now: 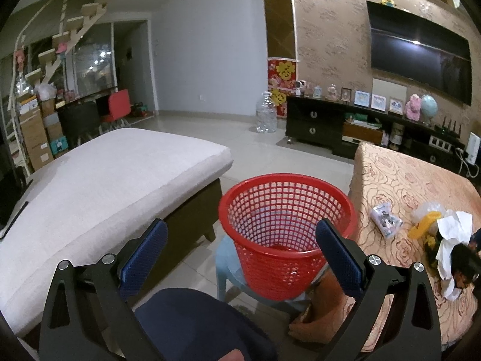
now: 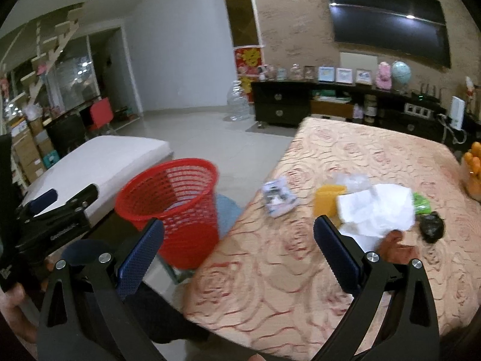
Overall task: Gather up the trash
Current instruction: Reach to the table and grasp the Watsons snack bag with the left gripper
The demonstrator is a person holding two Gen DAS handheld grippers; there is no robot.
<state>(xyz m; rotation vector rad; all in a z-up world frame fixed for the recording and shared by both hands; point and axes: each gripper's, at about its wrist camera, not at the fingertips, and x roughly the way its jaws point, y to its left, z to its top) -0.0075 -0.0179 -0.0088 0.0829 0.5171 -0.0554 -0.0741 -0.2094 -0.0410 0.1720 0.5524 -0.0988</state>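
Note:
A red mesh wastebasket (image 1: 287, 228) stands on a pale blue stool (image 1: 228, 273) between a sofa and a table; it also shows in the right wrist view (image 2: 174, 207). Trash lies on the table's patterned cloth (image 2: 300, 270): a small printed wrapper (image 2: 278, 197), a yellow piece (image 2: 326, 203), crumpled white paper (image 2: 375, 210), a green wrapper (image 2: 422, 204), a black lump (image 2: 433, 227) and a brown scrap (image 2: 396, 245). My left gripper (image 1: 240, 252) is open and empty, in front of the basket. My right gripper (image 2: 239, 251) is open and empty over the table's near left edge.
A grey cushioned sofa (image 1: 99, 186) lies left of the basket. A dark TV cabinet (image 1: 360, 126) with ornaments runs along the far wall under a television (image 1: 421, 57). A large water bottle (image 1: 266, 114) stands on the tiled floor. Oranges (image 2: 472, 165) sit at the table's right edge.

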